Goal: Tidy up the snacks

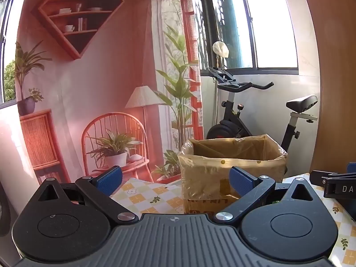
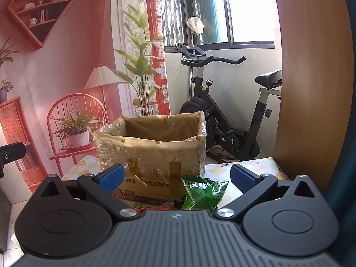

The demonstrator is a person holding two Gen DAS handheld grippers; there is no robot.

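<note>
Right wrist view: right gripper point(image 2: 176, 181) jaws wide apart, holding nothing; green snack packet point(image 2: 203, 192) lies low centre on the checked tablecloth point(image 2: 249, 166), just before the lined cardboard box point(image 2: 151, 149). Left gripper point(image 1: 175, 181) likewise spread and bare. Box contents hidden; packing looks barely begun.

Left gripper point(image 1: 175, 179): jaws spread wide, blue pads point(image 1: 109, 179) facing each other, nothing between, tilted slightly downward
Right gripper point(image 2: 176, 178): jaws equally wide, blue pads point(image 2: 111, 179) bare, gripping nothing, tilted downward; in left wrist view its black body shows just right of left tongs
</note>
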